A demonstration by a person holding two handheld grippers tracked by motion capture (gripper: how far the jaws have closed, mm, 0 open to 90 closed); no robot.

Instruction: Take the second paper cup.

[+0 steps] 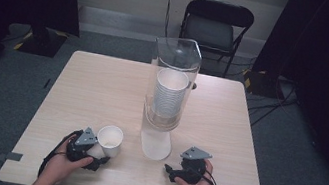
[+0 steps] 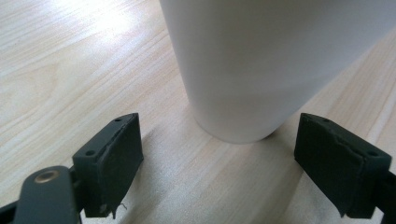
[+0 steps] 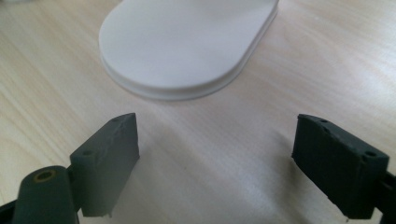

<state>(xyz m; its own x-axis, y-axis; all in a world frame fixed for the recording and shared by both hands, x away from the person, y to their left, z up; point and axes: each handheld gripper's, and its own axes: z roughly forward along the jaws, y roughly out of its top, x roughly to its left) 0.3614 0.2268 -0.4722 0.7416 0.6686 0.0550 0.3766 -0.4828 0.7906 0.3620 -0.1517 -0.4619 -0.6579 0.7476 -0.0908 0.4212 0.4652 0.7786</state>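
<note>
— Paper cup [image 2: 261, 65], the single white one: where does it stand for you?

— Right before my left gripper [image 2: 219, 158]. From the left gripper view its base sits on the wooden table [image 2: 70, 70] just beyond my two black pads [image 2: 114, 158], which stand wide apart, one to each side and short of the cup wall. Nothing is pinched; the pads touch nothing. From the high view the cup is upright, mouth up, at the near left of the table, just beside the left gripper's tip.

— And your other hand?

— My right gripper [image 3: 217, 163] rests near the table's front edge, at the right. Its jaws are spread too, with bare wood between them and nothing held. Just ahead of them lies the rounded white base plate [image 3: 187, 42] of the dispenser.

— What is farther off?

— On that base, at the table's middle, rises the clear cup dispenser [image 1: 176, 59], with a stack of white cups [image 1: 169, 96] inside it. Behind the table, by the wall, stands a black folding chair [image 1: 217, 23].
</note>
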